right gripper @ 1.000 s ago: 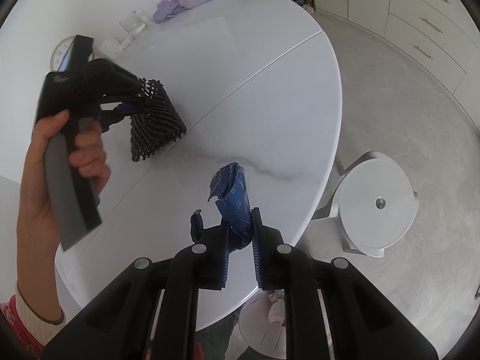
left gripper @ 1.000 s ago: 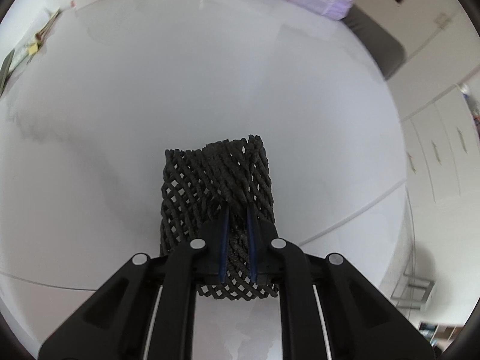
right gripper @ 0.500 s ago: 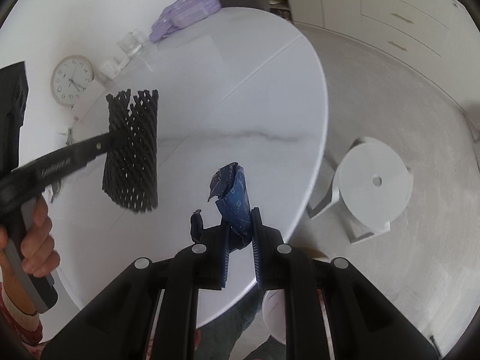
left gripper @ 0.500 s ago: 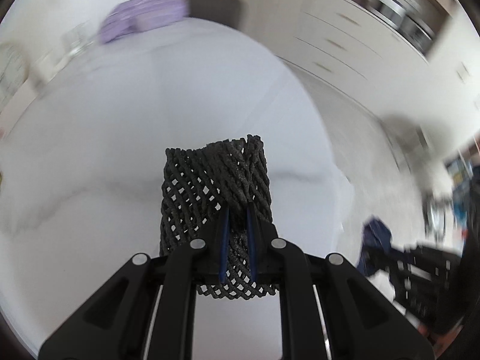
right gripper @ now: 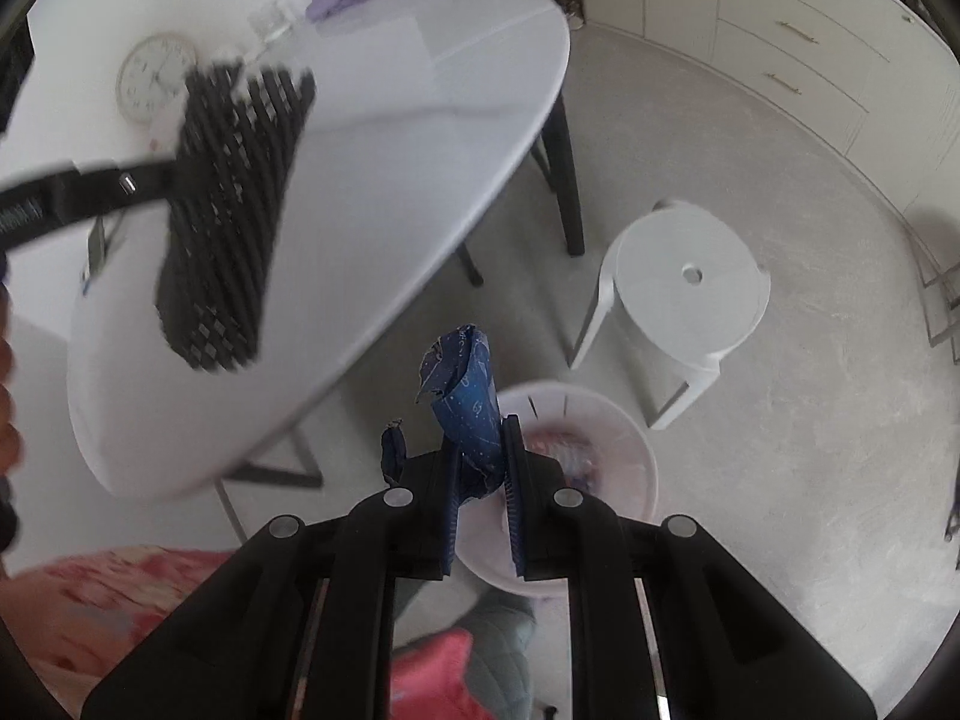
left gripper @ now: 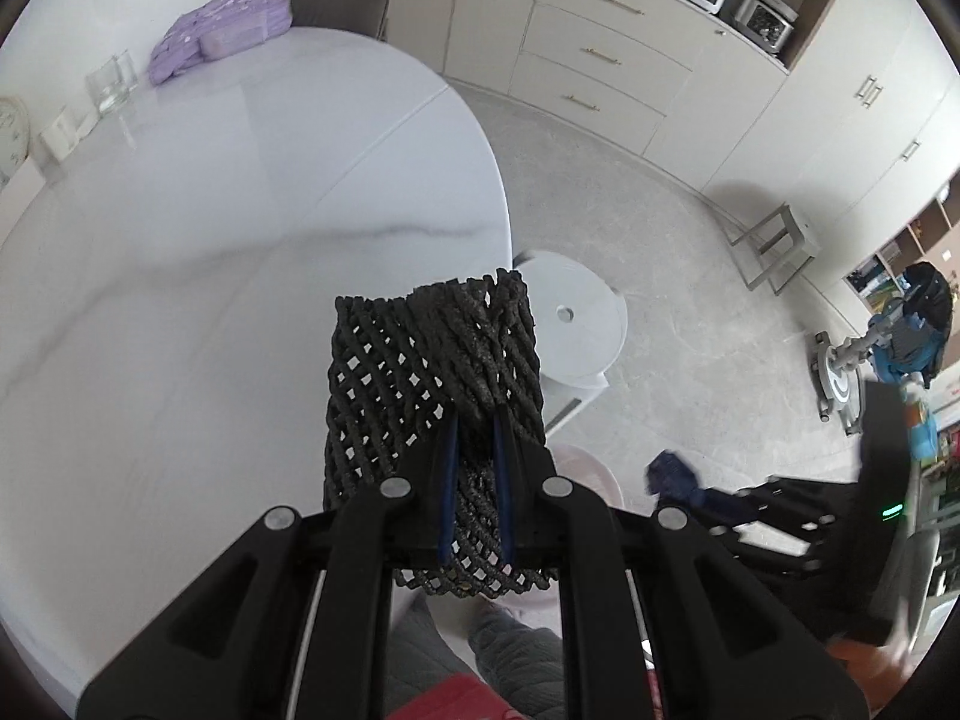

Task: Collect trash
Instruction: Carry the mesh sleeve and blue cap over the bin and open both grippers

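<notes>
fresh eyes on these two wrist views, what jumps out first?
The black foam mesh sleeve pinched in the left gripper, held over the edge of the round white marble-look table. Next, the crumpled dark blue wrapper clamped in the right gripper, held above the pale pink waste bin on the floor, beside the white plastic stool.

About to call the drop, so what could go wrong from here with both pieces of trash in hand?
1. The left tool grips the black foam net over the table edge, not the pink bin; released now, it would likely miss.
2. The right tool pinches only the lower end of the blue wrapper; it could slip out early.
3. The white stool stands close beside the bin, so a swing might clip it.
</notes>
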Tool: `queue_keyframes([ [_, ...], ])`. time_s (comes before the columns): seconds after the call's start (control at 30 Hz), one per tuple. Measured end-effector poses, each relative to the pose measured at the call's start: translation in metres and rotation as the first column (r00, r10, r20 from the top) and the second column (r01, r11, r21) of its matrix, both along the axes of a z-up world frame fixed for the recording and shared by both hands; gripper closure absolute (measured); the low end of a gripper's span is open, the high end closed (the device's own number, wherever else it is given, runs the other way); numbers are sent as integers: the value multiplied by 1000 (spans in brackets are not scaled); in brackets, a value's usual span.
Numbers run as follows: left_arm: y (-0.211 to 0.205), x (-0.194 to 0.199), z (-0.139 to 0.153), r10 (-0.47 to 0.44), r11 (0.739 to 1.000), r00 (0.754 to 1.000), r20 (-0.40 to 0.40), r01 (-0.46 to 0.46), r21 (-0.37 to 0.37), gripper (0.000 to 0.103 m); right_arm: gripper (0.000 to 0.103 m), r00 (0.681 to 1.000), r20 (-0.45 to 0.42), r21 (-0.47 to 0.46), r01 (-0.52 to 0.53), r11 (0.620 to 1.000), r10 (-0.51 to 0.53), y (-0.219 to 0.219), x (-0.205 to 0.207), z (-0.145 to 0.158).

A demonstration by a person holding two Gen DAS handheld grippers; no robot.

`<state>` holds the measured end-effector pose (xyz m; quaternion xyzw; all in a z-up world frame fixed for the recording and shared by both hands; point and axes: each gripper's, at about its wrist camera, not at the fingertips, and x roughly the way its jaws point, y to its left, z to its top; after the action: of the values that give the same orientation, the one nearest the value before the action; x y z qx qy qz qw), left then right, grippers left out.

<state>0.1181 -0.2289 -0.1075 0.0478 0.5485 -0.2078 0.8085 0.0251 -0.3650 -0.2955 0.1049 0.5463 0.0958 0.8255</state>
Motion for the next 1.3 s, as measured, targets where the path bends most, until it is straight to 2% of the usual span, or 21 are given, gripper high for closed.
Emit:
queue_keyframes([
  [0.2,-5,-48,-9,-8,998,1000,-8,8,68,92,87,994,-102,30,-42,999,45,-4,-12,-93],
  [0.27,-7,-59,-12,-12,996,1000,-16,14,91,92,55,989,-138,62,-50,997,59,-2,-9,-119],
  [0.37,-13,-73,-17,-37,992,999,-23,40,121,92,42,984,-174,68,-30,997,42,-6,-8,-142],
  [0.43,-18,-78,-20,-62,989,998,-29,65,133,92,40,984,-180,70,-6,998,18,-12,-11,-141],
  [0.5,-24,-79,-27,-91,986,995,-37,95,136,92,31,988,-153,65,17,998,-7,-23,-21,-127],
  [0.63,-50,-87,-44,-181,974,981,-73,189,128,92,19,994,-93,-30,60,998,-62,-48,-45,-91],
  [0.7,-64,-92,-56,-219,966,972,-88,229,122,92,17,993,-74,-84,90,992,-96,-62,-60,-75],
  [0.83,-93,-98,-94,-292,945,943,-157,310,104,91,13,986,-50,-120,151,981,-158,-92,-93,-47],
  [0.97,-111,-94,-148,-314,925,916,-250,355,134,90,13,978,-43,-126,197,972,-204,-108,-113,-40],
  [1.0,-113,-92,-163,-308,923,909,-280,357,143,88,13,975,-42,-123,211,970,-217,-111,-117,-41],
  [1.03,-116,-89,-182,-308,917,897,-316,369,153,80,13,973,-48,-120,219,968,-226,-113,-119,-44],
  [1.07,-117,-87,-193,-305,913,894,-328,372,165,71,13,970,-58,-117,230,966,-238,-116,-121,-47],
  [1.1,-118,-86,-206,-301,908,896,-327,374,188,55,13,967,-68,-115,236,965,-245,-116,-121,-51],
  [1.13,-120,-86,-217,-302,902,901,-312,376,211,48,13,964,-85,-117,242,963,-253,-118,-121,-56],
  [1.23,-121,-85,-238,-313,891,891,-328,395,225,42,13,960,-114,-128,242,962,-257,-119,-124,-67],
  [1.3,-123,-86,-242,-298,895,894,-336,384,227,42,13,960,-123,-135,236,962,-253,-119,-122,-70],
])
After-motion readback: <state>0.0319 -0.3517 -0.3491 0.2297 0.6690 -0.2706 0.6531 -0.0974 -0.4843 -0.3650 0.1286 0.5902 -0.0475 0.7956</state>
